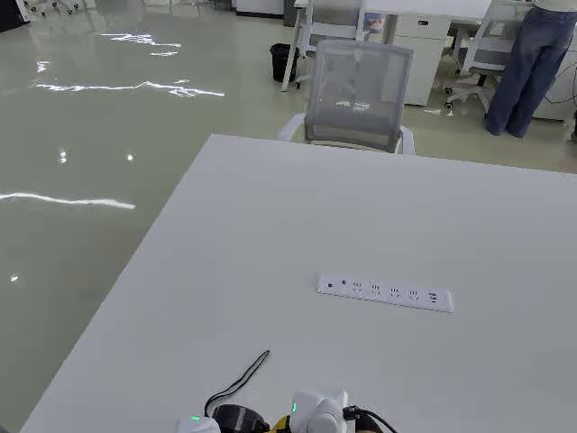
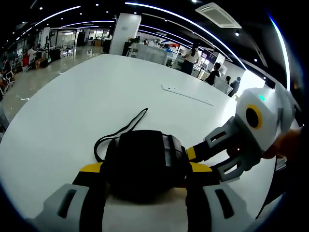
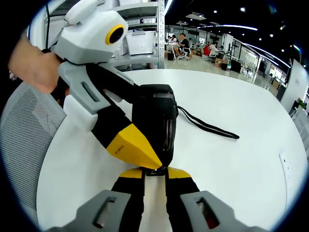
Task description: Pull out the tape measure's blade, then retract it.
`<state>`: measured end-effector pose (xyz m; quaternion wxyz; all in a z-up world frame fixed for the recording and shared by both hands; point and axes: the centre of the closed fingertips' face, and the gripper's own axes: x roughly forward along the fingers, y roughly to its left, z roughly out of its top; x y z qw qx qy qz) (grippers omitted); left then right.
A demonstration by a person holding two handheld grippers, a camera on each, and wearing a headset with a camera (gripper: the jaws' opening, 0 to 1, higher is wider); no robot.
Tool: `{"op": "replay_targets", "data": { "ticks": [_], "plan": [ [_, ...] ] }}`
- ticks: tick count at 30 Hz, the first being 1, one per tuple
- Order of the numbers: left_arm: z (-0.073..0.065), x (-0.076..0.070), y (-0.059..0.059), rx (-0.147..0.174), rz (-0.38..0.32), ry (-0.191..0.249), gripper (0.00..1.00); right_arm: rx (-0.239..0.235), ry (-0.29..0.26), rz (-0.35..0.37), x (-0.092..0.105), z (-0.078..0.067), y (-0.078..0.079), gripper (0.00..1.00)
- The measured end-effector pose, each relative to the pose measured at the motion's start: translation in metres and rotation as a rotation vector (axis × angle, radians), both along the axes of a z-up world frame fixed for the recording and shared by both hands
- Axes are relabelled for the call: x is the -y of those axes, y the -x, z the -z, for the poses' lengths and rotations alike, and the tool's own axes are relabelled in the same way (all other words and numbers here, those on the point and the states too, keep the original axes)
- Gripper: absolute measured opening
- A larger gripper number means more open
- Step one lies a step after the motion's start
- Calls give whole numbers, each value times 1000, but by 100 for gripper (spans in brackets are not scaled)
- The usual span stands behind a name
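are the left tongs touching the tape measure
Touching. The left gripper view shows the left tongs shut on the tape measure, with its jaws pressed against both sides of the black case.

I count one bench (image 1: 361, 207), and on it one black tape measure (image 2: 145, 162) with one strap (image 2: 120, 128), plus one white power strip (image 1: 385, 293). There are two grippers, the left gripper (image 2: 145, 170) and the right gripper (image 3: 155, 173). One mesh chair (image 1: 358, 95) stands at the far edge.
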<state>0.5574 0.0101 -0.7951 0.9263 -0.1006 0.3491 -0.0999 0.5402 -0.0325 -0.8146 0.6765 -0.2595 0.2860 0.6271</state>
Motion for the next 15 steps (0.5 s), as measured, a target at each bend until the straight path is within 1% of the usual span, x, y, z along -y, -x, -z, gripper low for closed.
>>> {"op": "replay_targets", "data": {
  "ticks": [4, 5, 7, 9, 11, 15],
  "plan": [
    [2, 0, 0, -6, 16, -11, 66, -1, 2, 4, 0, 1, 0, 16],
    [0, 0, 0, -5, 19, -13, 66, 7, 4, 8, 0, 1, -2, 17],
    [0, -2, 0, -5, 19, -21, 68, 3, 5, 32, 1, 1, -4, 20],
    [-2, -4, 0, -1, 18, -11, 69, 4, 2, 24, 1, 1, -2, 21],
    [-2, -6, 0, 4, 20, -16, 70, 7, 5, 27, 2, 1, -2, 22],
    [-10, -7, 3, 19, 51, -26, 72, 9, 4, 44, 6, 0, -3, 25]
  ]
}}
